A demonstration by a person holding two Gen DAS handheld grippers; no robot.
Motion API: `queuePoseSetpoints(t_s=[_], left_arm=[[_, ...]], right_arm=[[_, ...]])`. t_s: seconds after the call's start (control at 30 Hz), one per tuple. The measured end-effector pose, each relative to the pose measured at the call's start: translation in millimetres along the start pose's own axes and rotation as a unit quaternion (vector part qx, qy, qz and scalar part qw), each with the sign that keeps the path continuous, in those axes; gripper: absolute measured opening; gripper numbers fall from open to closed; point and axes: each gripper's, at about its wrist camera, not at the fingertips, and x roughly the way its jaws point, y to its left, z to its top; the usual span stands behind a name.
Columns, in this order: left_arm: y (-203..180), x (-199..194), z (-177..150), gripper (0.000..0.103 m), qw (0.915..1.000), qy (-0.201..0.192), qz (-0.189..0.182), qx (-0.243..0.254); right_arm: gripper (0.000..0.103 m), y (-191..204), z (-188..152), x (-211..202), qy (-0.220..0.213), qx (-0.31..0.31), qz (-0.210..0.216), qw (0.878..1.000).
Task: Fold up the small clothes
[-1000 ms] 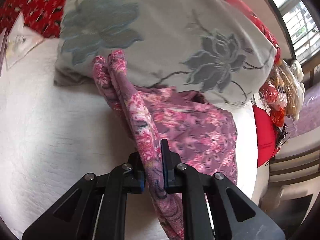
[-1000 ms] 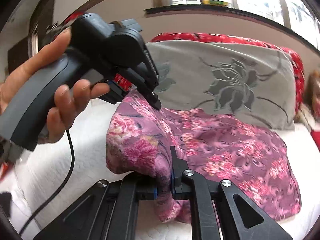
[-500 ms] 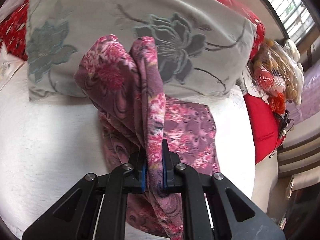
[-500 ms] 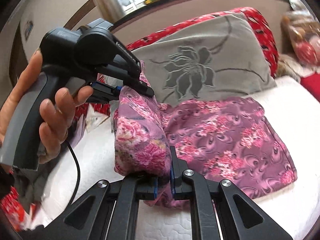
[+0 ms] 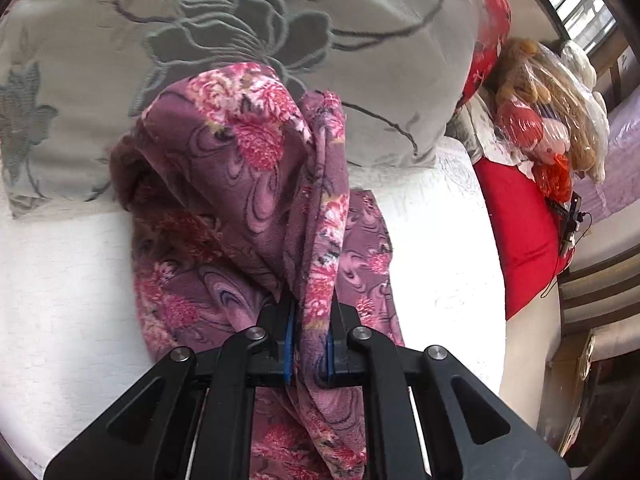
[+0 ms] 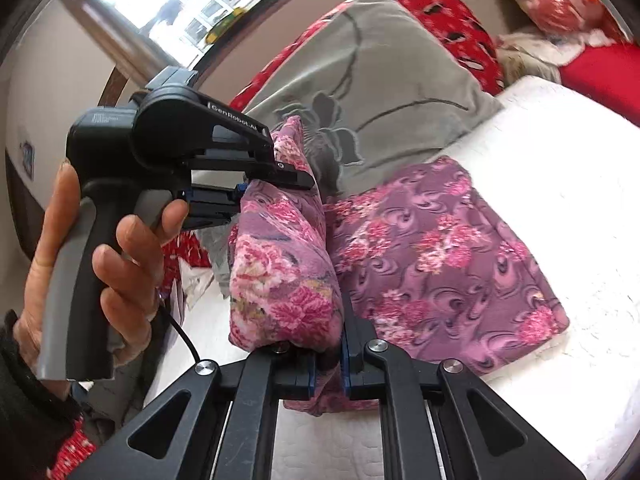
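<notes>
garment: floral purple-pink cloth [image 6: 436, 264], soft fleecy knit. Part lies flat on the white mattress [image 6: 560, 168]; the near edge is raised in a doubled flap between your two tools.
location: just in front of the grey flower pillow [image 5: 280, 32], far end touching or nearly touching it.
handling: light, limp, no stiffness. It sags wherever unsupported; the nap looks grippy, so slip is unlikely. Not fragile.
left gripper [image 5: 310, 344]: clenched on a bunched edge of the cloth, fabric running between the blue pads.
right gripper [image 6: 328, 364]: clenched on the lower end of the same raised flap.
left hand [image 6: 96, 264]: wrapped round the tool handle, seen from the right wrist view.
where to hold: you want the two corners of one edge, well apart, so the flap stays taut when laid over.
risk: bunched grip may leave a crooked fold.
surroundings: red patterned cushion [image 6: 440, 12] behind the pillow; bagged toys [image 5: 544, 120] off to the side.
</notes>
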Motion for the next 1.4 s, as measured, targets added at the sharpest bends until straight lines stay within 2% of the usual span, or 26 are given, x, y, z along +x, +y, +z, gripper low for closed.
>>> queuePoseSetpoints(t_s=[0.3,0.77,0.9,0.93,1.0,1.1,1.2,1.3,1.4], left_arm=[[-28.6,30.8,6.8,0.009,0.9996,0.021,-0.001,0.017],[-46.6,78.5,11.6,0.009,0.9980,0.060,0.004,0.022],[-47.5,83.7,11.5,0.016,0.9982,0.058,-0.010,0.012],[-47.1,83.3,11.4,0.022,0.9980,0.059,-0.018,0.009],[-45.7,80.2,11.9,0.026,0.9974,0.062,-0.037,0.005],[-40.1,70.4,13.6,0.026,0.9971,0.053,-0.055,-0.001],[-24.1,53.1,16.3,0.026,0.9973,0.033,-0.063,-0.021],[11.2,31.0,17.1,0.026,0.9956,0.009,-0.075,-0.056],[52.5,13.9,13.3,0.026,0.9922,-0.011,-0.084,-0.092]], right_arm=[[0.008,-39.4,9.8,-6.2,-0.007,0.060,-0.004,0.998],[0.008,-87.8,9.1,-0.3,0.004,0.120,-0.026,0.992],[0.008,-102.3,4.4,6.9,0.016,0.144,-0.032,0.989],[0.008,-106.0,3.0,8.7,0.020,0.151,-0.032,0.988],[0.011,-113.6,-0.4,12.3,0.027,0.166,-0.033,0.985],[0.016,-122.4,-4.4,18.5,0.041,0.184,-0.036,0.981],[0.017,-128.4,-5.9,19.7,0.049,0.202,-0.029,0.978],[0.018,-129.2,-1.9,13.2,0.052,0.208,-0.029,0.976],[0.018,-129.1,6.7,-8.1,0.020,0.210,-0.029,0.977]])
